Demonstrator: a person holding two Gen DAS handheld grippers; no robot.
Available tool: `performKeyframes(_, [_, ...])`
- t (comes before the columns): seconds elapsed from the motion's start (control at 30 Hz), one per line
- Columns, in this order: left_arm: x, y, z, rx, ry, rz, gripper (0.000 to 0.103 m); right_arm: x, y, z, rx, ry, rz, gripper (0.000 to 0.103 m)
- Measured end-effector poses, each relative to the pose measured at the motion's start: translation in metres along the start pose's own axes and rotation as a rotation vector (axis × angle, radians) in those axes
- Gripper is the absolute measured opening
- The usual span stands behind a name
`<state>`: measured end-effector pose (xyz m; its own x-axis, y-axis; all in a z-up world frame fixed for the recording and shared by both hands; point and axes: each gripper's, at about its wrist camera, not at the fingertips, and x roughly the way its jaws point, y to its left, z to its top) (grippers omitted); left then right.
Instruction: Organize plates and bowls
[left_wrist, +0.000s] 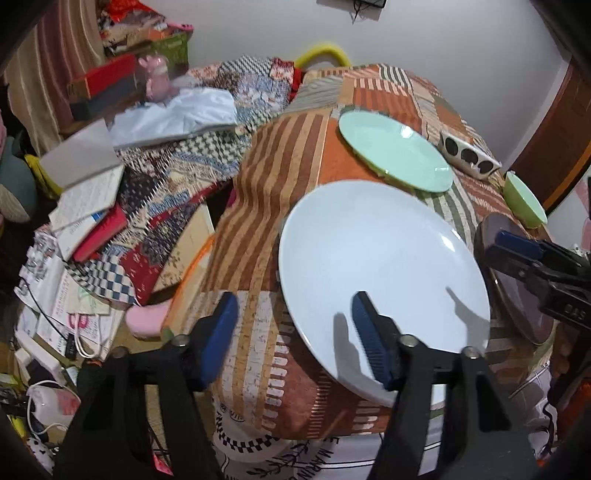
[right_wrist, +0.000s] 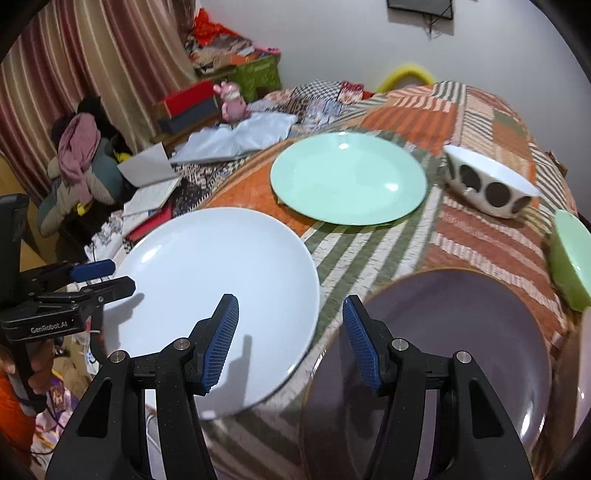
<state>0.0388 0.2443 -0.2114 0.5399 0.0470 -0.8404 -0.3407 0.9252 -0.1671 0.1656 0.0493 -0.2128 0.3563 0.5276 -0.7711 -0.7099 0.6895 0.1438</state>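
left gripper (left_wrist: 295, 341): jaws apart, empty, over near rim of white plate (left_wrist: 384, 273) | right gripper (right_wrist: 290, 341): jaws apart, empty, between white plate and purple plate (right_wrist: 443, 350) | mint plate (right_wrist: 347, 179) at 12 | spotted bowl (right_wrist: 487, 184), green bowl (right_wrist: 572, 258) at 2

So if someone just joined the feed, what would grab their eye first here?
The big white plate at the table's near edge, with the mint green plate just beyond it and a purple plate to its right. Both grippers hang open and empty: the left gripper straddling the white plate's rim, the right gripper over the gap between white and purple plates.
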Motion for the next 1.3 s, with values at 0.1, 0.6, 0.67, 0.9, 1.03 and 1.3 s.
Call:
performKeyframes(0.1, [0.008, 0.001, -0.002, 0.000, 0.022, -0.022, 0.051, 0.010, 0.001, 0.004, -0.017, 0.027, -0.002, 0.054])
performKeyframes(0.6, [0.007, -0.007, -0.006, 0.030, 0.021, -0.087, 0.036, 0.039, -0.001, 0.008, -0.026, 0.154, 0.010, 0.035])
performKeyframes(0.67, [0.005, -0.005, -0.009, 0.023, 0.020, -0.089, 0.037, 0.037, 0.000, 0.007, -0.012, 0.149, 0.011, 0.035])
performKeyframes(0.9, [0.003, 0.006, -0.015, -0.023, 0.023, -0.080, 0.037, 0.035, 0.005, 0.004, 0.004, 0.148, 0.078, 0.035])
performKeyframes(1.03, [0.000, 0.006, -0.018, -0.019, 0.025, -0.087, 0.037, 0.036, 0.009, -0.002, -0.008, 0.156, 0.085, 0.035])
performKeyframes(1.3, [-0.002, 0.001, -0.019, -0.016, 0.017, -0.067, 0.037, 0.034, 0.007, -0.003, 0.016, 0.134, 0.084, 0.035])
